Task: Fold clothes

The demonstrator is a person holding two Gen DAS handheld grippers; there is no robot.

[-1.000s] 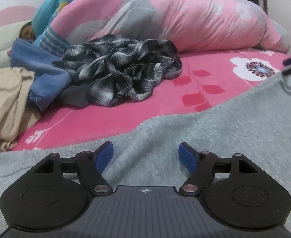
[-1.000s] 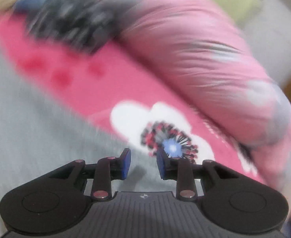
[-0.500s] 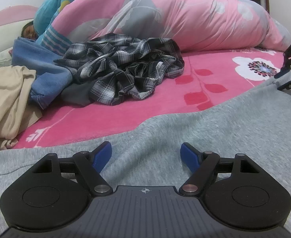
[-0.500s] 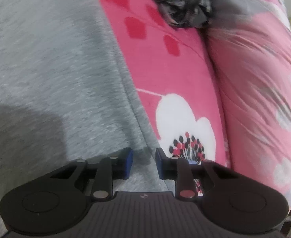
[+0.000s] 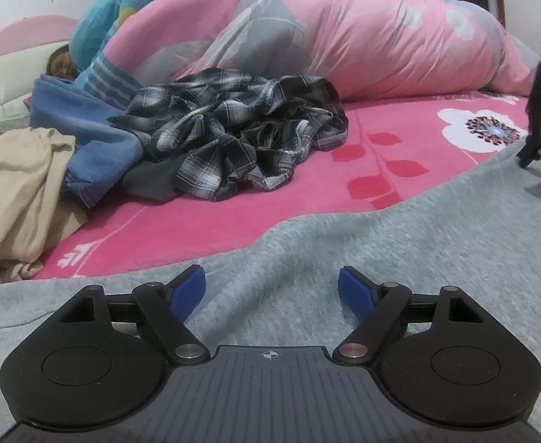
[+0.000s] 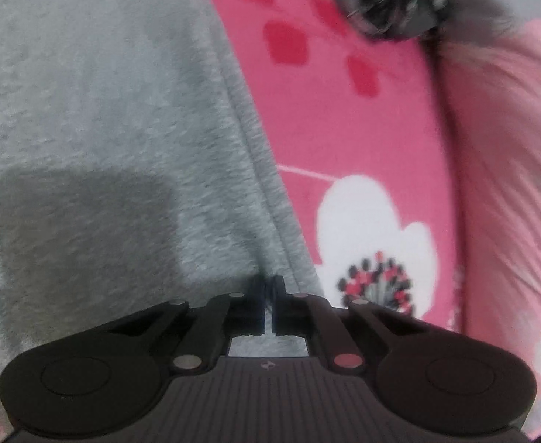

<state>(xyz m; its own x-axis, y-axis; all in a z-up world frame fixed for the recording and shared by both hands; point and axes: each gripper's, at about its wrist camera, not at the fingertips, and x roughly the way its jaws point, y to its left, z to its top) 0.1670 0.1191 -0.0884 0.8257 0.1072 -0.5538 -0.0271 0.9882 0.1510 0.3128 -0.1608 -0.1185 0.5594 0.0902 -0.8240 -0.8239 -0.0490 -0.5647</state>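
Observation:
A grey fleece garment lies spread over the near part of the pink bed. My left gripper hovers low over it, open, with nothing but flat cloth between the blue pads. The right gripper is shut on the garment's hemmed edge, and a pinch of grey cloth shows between its pressed fingers. From the left wrist view the right gripper appears at the far right edge, tip down on the garment's border.
A crumpled black-and-white plaid shirt, a blue garment and a beige one are heaped at the back left. A bulky pink duvet runs along the back, a person's head beside it. The flowered pink sheet lies between.
The right gripper rolled, came down onto the grey garment's edge and closed on it. The left gripper stayed where it was, open.

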